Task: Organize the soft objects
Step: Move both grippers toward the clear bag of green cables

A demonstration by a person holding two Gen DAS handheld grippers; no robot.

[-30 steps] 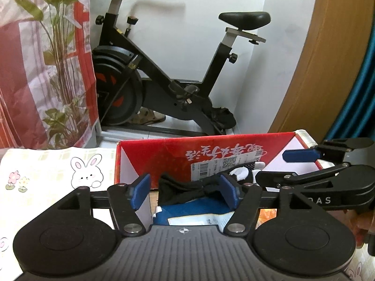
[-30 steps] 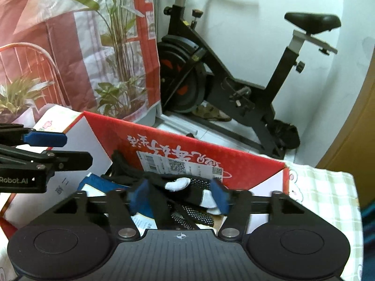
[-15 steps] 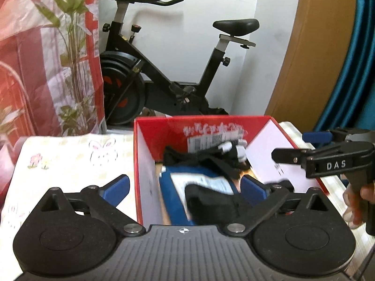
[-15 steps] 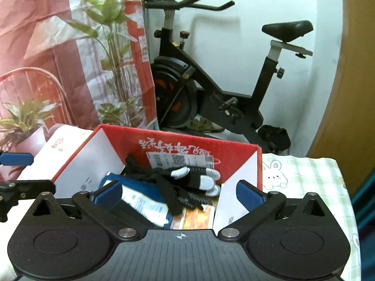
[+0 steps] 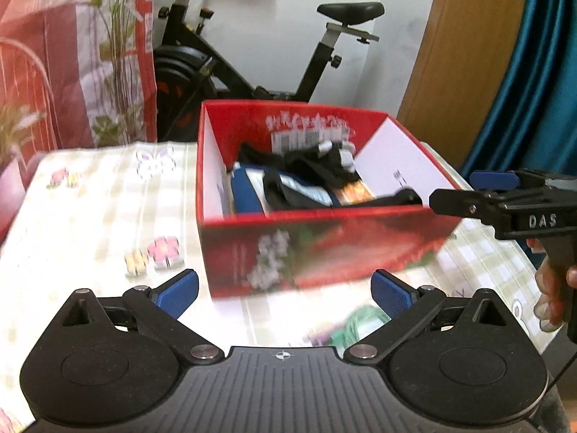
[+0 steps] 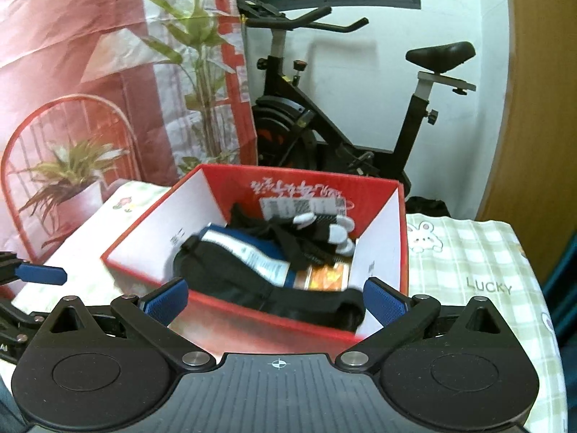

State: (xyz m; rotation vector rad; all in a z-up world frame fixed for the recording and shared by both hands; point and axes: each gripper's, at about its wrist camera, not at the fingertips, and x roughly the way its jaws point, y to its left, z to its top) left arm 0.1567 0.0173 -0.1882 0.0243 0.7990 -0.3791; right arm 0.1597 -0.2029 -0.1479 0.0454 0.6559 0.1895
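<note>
A red cardboard box (image 5: 317, 249) stands on the checked tablecloth; it also shows in the right wrist view (image 6: 382, 231). Inside lie a black cloth (image 6: 230, 274), partly draped over the near rim, a blue-and-white package (image 6: 252, 252), and a black glove with white fingertips (image 6: 324, 223). My left gripper (image 5: 285, 288) is open and empty, pulled back in front of the box. My right gripper (image 6: 276, 297) is open and empty, just behind the box's near rim; it also appears at the right in the left wrist view (image 5: 479, 191).
A black exercise bike (image 6: 346, 122) stands behind the table against the white wall. A red floral curtain (image 6: 108, 72) hangs at the left, a wooden door (image 5: 465, 54) at the right. A green item (image 5: 364, 321) lies on the cloth near my left gripper.
Both grippers opened and let go of the black cloth into the box, then drew back and up away from it. The left one has retreated furthest.
</note>
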